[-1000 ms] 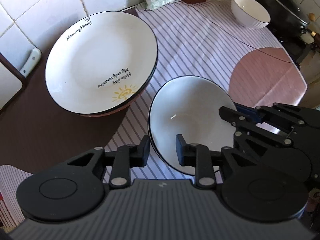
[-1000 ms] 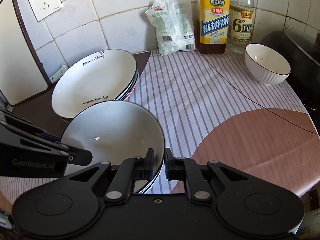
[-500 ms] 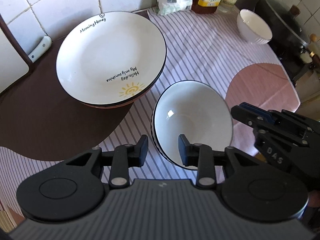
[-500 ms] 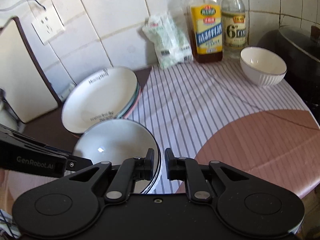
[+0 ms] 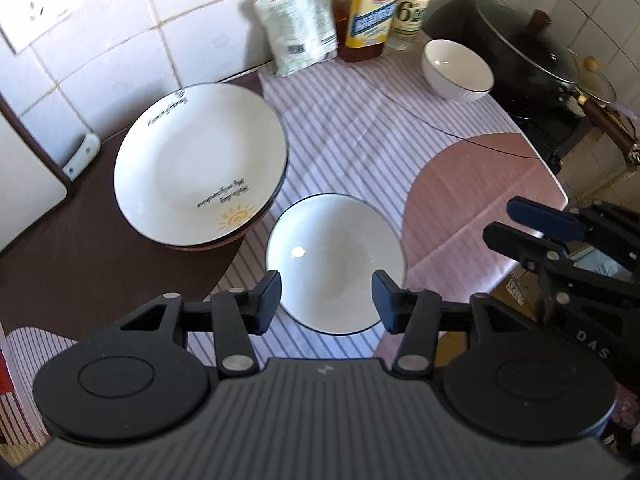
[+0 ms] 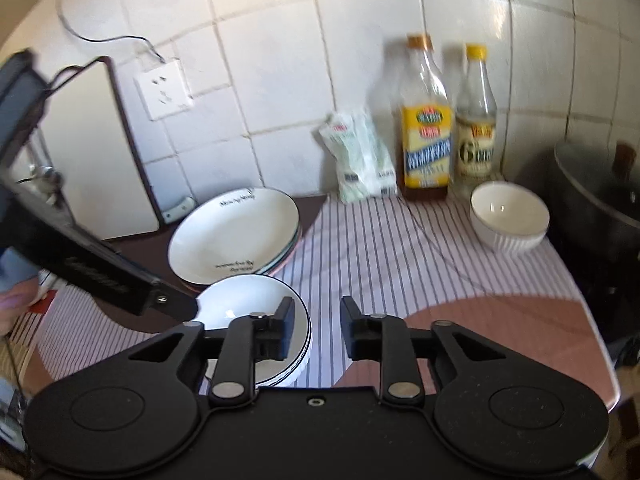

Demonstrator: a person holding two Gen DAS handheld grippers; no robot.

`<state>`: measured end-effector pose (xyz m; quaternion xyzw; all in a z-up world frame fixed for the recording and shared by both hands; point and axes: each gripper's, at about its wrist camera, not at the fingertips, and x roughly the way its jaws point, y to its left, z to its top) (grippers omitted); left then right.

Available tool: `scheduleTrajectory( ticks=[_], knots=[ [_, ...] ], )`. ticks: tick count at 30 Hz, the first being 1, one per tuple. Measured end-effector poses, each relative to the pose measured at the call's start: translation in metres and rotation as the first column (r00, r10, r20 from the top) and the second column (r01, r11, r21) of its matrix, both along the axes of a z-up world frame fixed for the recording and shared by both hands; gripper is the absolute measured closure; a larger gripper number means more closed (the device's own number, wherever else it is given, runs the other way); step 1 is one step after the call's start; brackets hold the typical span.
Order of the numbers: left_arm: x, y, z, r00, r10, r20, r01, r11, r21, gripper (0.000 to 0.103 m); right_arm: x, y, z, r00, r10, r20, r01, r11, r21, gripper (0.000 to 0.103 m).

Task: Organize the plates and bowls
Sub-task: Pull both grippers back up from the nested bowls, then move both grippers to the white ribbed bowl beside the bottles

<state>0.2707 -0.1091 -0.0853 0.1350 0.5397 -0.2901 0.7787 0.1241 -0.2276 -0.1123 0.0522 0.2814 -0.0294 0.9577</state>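
White bowl [image 5: 335, 256] beyond spread left tongs [image 5: 326, 300]

Glossy glazed bowl [image 5: 335, 258] and plates [image 5: 200, 160] lie on matt striped cloth [image 5: 360, 128].

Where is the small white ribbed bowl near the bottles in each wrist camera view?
Left wrist: the ribbed bowl sits upper right, before the wok.
Right wrist: the ribbed bowl sits right of centre, just right of the bottles.
Shared landmark: the yellow-label bottle, standing left of and behind the bowl in both.
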Motion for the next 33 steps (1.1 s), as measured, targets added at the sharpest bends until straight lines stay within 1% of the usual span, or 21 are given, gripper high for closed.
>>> scheduleTrajectory(
  ticks=[2, 5, 7, 8, 9, 10, 14, 16, 19, 20, 21, 22, 24, 25, 27, 29, 30, 32, 33],
  knots=[
    [-0.004, -0.007, 0.007, 1.000, -0.020, 0.011, 0.020, 1.000, -0.001, 0.048, -0.008, -0.004, 0.006, 1.000, 0.003, 0.009, -0.002, 0.999, -0.034, 0.068],
    [-0.008, -0.018, 0.017, 0.998, -0.059, 0.033, 0.059, 0.998, -0.003, 0.041, -0.018, -0.016, 0.013, 1.000, -0.006, 0.014, 0.007, 0.999, -0.053, 0.061],
    [-0.009, -0.028, 0.022, 0.995, -0.076, 0.057, 0.075, 0.997, 0.005, 0.035, -0.025, -0.024, 0.015, 1.000, -0.009, 0.025, 0.011, 0.998, -0.065, 0.053],
    [-0.009, -0.033, 0.024, 0.994, -0.081, 0.068, 0.081, 0.997, 0.011, 0.034, -0.028, -0.028, 0.016, 1.000, -0.003, 0.030, 0.005, 0.997, -0.078, 0.050],
    [-0.010, -0.038, 0.026, 0.993, -0.086, 0.076, 0.085, 0.996, 0.016, 0.033, -0.031, -0.030, 0.017, 0.999, 0.003, 0.034, 0.000, 0.996, -0.094, 0.042],
    [-0.009, -0.043, 0.027, 0.993, -0.088, 0.079, 0.087, 0.996, 0.019, 0.031, -0.033, -0.033, 0.018, 0.999, 0.004, 0.040, 0.000, 0.994, -0.108, 0.038],
    [-0.007, -0.063, 0.033, 0.992, -0.100, 0.076, 0.101, 0.995, -0.005, 0.026, -0.037, -0.043, 0.018, 0.998, 0.010, 0.059, -0.001, 0.990, -0.141, 0.032],
    [-0.005, -0.075, 0.036, 0.991, -0.109, 0.078, 0.111, 0.994, -0.018, 0.022, -0.038, -0.050, 0.017, 0.998, 0.007, 0.068, 0.003, 0.989, -0.148, 0.029],
    [-0.003, -0.093, 0.034, 0.987, -0.128, 0.099, 0.131, 0.991, -0.017, 0.015, -0.034, -0.064, 0.013, 0.997, -0.003, 0.081, 0.015, 0.990, -0.140, 0.025],
    [-0.001, -0.100, 0.033, 0.984, -0.136, 0.113, 0.138, 0.990, -0.013, 0.014, -0.032, -0.068, 0.010, 0.997, -0.007, 0.082, 0.018, 0.991, -0.133, 0.022],
    [0.001, -0.107, 0.031, 0.982, -0.138, 0.125, 0.140, 0.990, -0.005, 0.013, -0.030, -0.075, 0.006, 0.996, -0.007, 0.090, 0.018, 0.992, -0.122, 0.013],
    [0.003, -0.113, 0.027, 0.981, -0.140, 0.135, 0.141, 0.990, 0.001, 0.012, -0.028, -0.081, 0.002, 0.995, -0.009, 0.102, 0.020, 0.993, -0.112, 0.012],
    [0.011, -0.126, 0.019, 0.979, -0.144, 0.142, 0.144, 0.990, 0.009, 0.012, -0.021, -0.092, -0.006, 0.995, -0.018, 0.103, 0.028, 0.995, -0.097, 0.012],
    [0.016, -0.131, 0.015, 0.979, -0.146, 0.140, 0.148, 0.989, 0.000, 0.012, -0.017, -0.098, -0.010, 0.995, -0.024, 0.100, 0.033, 0.996, -0.086, 0.012],
    [0.028, -0.141, 0.005, 0.982, -0.129, 0.136, 0.135, 0.990, -0.039, 0.012, -0.008, -0.109, -0.019, 0.993, -0.037, 0.113, 0.044, 0.997, -0.065, 0.012],
    [0.041, -0.150, -0.005, 0.988, -0.085, 0.131, 0.094, 0.994, -0.060, 0.011, -0.001, -0.119, -0.030, 0.987, -0.035, 0.155, 0.047, 0.996, -0.071, 0.012],
    [0.049, -0.155, -0.011, 0.989, -0.070, 0.127, 0.080, 0.994, -0.076, 0.011, 0.005, -0.124, -0.036, 0.986, -0.039, 0.162, 0.052, 0.996, -0.076, 0.012],
    [0.061, -0.165, -0.022, 0.992, -0.064, 0.106, 0.074, 0.992, -0.101, 0.011, 0.018, -0.131, -0.045, 0.985, -0.035, 0.170, 0.051, 0.995, -0.090, 0.012],
    [0.069, -0.171, -0.029, 0.994, -0.068, 0.081, 0.078, 0.990, -0.117, 0.011, 0.024, -0.136, -0.051, 0.984, -0.035, 0.173, 0.052, 0.994, -0.098, 0.012]
  ],
)
